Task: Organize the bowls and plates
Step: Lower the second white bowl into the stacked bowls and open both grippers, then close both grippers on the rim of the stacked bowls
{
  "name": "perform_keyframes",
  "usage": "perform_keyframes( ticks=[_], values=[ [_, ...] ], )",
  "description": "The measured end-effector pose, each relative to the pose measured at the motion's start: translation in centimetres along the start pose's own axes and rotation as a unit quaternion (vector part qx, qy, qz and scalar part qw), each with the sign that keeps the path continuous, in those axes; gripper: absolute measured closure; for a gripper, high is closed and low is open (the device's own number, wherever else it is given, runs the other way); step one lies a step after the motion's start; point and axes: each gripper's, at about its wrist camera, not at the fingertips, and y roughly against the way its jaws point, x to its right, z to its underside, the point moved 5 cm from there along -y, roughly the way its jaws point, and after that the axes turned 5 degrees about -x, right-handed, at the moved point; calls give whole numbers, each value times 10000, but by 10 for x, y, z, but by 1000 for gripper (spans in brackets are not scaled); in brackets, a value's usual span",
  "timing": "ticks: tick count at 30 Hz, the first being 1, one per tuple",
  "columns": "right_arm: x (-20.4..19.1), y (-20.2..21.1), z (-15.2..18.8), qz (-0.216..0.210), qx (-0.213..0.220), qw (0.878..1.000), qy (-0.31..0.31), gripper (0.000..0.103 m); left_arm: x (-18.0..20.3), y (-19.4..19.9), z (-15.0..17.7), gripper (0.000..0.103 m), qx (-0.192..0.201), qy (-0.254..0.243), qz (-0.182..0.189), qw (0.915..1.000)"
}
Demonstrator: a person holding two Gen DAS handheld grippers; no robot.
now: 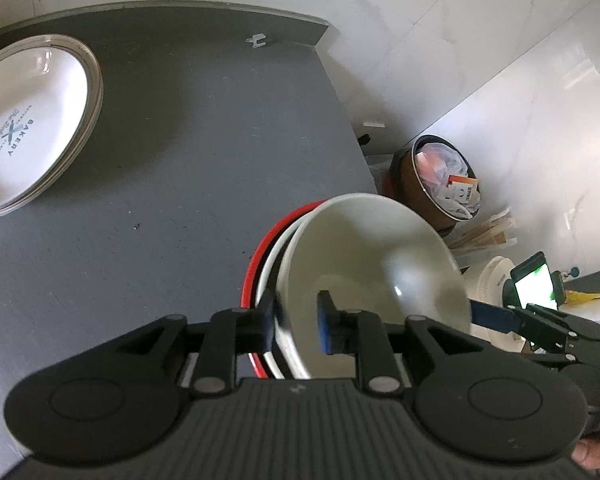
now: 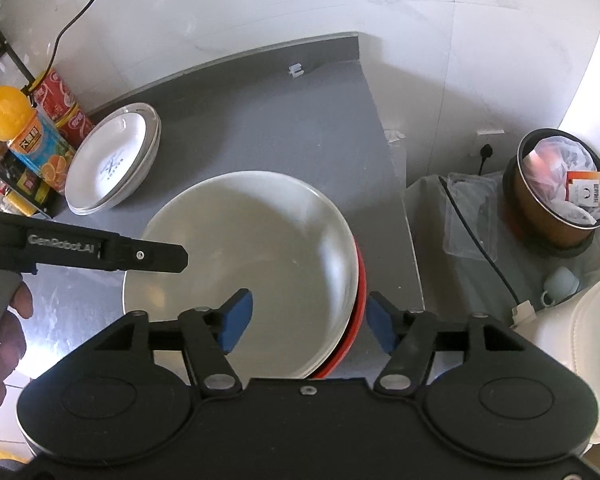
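A large white plate tops a stack with another white plate and a red plate, near the right edge of the grey counter. My left gripper straddles the top plate's near rim, with its blue pads slightly apart and a gap showing. My right gripper is open wide, one pad over the plate and the other outside the stack's right rim. A second stack of white "BAKERY" dishes rests at the far left.
A brown waste bin stands on the floor beyond the counter's right edge. An orange juice bottle and a red can sit at the back left. A white kettle is at the right. A hand holds the left gripper's handle.
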Motion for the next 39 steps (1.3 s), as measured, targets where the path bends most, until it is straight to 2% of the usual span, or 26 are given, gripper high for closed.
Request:
perform_keyframes(
  ticks=[1,3,4,5,8,12,20,24,27,30,34,36,38,39],
  values=[
    [0,-1,1,6,-3,10000,-11,32,1,1,-1,73,-6,-7,30,10000],
    [0,-2,2,5,-27,10000,-23,28,4,4,-1,57,19,-61,-26,10000],
    [0,-2,2,-5,-27,10000,-22,26,5,5,-1,42,50,-99,-146,9998],
    [-1,-2,2,-10,-27,10000,-20,25,6,7,-1,34,111,-141,-264,9995],
    [-1,-2,3,-6,-30,10000,-14,21,7,12,0,29,285,-248,-322,9988],
    [3,-4,6,11,-46,9999,-112,13,0,11,2,29,221,-74,-347,9991],
    [11,-14,16,9,-159,9992,-368,13,-15,6,8,28,234,295,-475,9982],
    [17,-15,18,-246,-184,9975,-642,13,-16,0,11,28,204,432,-456,9978],
    [19,-18,20,-263,-132,9968,-747,14,-19,-4,13,28,211,536,-388,9976],
    [20,-23,22,-337,-138,9956,-862,27,-25,-4,16,29,385,687,-439,9959],
    [28,-36,28,-552,-319,9899,-1264,53,-30,-12,20,36,262,903,-237,9953],
    [31,-40,30,-563,-353,9888,-1335,57,-30,-16,21,41,243,941,-213,9950],
    [29,-43,30,-661,-355,9877,-1375,62,-31,-22,22,56,131,1063,-107,9942],
    [29,-45,30,-661,-369,9873,-1400,63,-32,-26,23,60,53,1148,2,9934]
  ],
)
